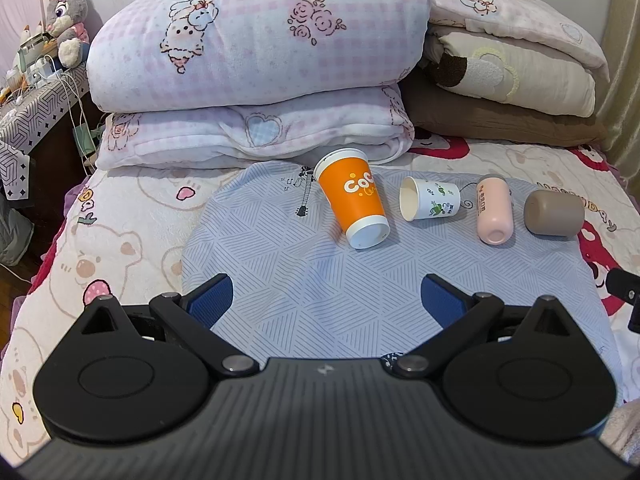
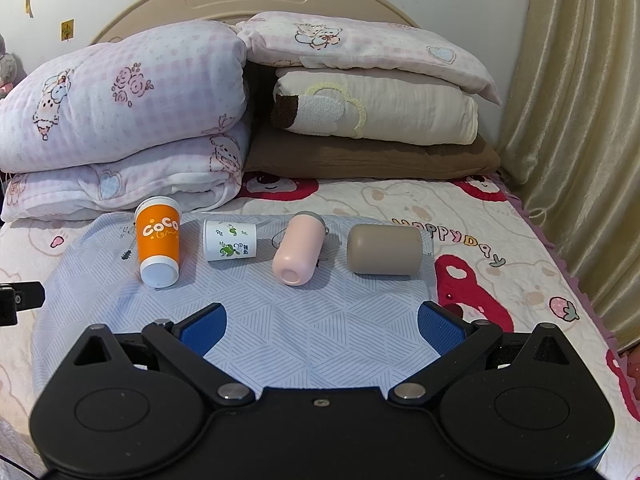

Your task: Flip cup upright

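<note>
Four cups lie on their sides in a row on a light blue patterned cloth point(image 1: 304, 280) on the bed. From left: an orange CoCo paper cup point(image 1: 352, 196) point(image 2: 158, 240), a small white paper cup with green print point(image 1: 430, 199) point(image 2: 230, 240), a pink bottle-like cup point(image 1: 493, 208) point(image 2: 298, 248) and a taupe cup point(image 1: 554, 213) point(image 2: 384, 249). My left gripper point(image 1: 326, 300) is open and empty, nearer than the orange and white cups. My right gripper point(image 2: 322, 326) is open and empty, nearer than the pink cup.
Folded pink checked quilts point(image 1: 256, 60) point(image 2: 120, 128) and stacked pillows point(image 1: 512, 80) point(image 2: 376, 112) rise just behind the cups. A bedside table with a plush rabbit point(image 1: 66, 12) stands at far left. A curtain point(image 2: 580, 120) hangs at right. The bedsheet point(image 2: 500, 264) surrounds the cloth.
</note>
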`<state>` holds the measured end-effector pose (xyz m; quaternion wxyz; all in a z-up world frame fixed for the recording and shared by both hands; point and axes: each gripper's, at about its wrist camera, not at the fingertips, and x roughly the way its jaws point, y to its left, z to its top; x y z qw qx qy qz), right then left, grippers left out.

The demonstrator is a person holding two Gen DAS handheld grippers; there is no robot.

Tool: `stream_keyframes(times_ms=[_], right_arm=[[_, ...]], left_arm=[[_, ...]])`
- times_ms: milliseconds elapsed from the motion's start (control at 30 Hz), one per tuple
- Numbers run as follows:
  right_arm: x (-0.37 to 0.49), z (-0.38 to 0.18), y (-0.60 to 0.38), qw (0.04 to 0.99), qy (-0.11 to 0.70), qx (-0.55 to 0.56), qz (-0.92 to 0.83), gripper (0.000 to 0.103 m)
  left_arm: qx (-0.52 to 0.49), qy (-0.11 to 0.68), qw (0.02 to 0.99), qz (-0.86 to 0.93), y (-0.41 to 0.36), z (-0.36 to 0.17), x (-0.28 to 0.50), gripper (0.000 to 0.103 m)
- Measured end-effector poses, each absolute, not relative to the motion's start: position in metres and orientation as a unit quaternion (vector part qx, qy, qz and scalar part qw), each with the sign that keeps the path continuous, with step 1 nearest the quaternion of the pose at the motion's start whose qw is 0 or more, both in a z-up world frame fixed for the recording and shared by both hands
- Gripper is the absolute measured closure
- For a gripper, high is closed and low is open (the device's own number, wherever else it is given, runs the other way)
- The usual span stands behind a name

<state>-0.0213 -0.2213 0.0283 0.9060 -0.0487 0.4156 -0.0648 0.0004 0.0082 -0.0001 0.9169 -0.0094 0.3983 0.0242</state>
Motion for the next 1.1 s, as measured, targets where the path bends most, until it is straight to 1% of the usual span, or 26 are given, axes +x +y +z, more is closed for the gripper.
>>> stream_keyframes(times_ms=[400,967,1100], right_arm=[[-0.021,0.028,-0.223,0.907,0.413,-0.044,-0.068,0.000],[-0.014,0.025,-0.220,0.900,0.431,-0.032,-0.059,0.000],[-0.012,0.024,-0.217,0.896,0.438,-0.031,-0.057,0.000]], left_arm=[[-0.009,0.399,0.916,0.026,0.007,-0.002,-0.001,0.001],[-0.002,0.395,0.918,0.020,0.012,-0.001,-0.004,0.001],[-0.009,0.418,0.909,0.012,0.018,-0.009,0.002,0.001]])
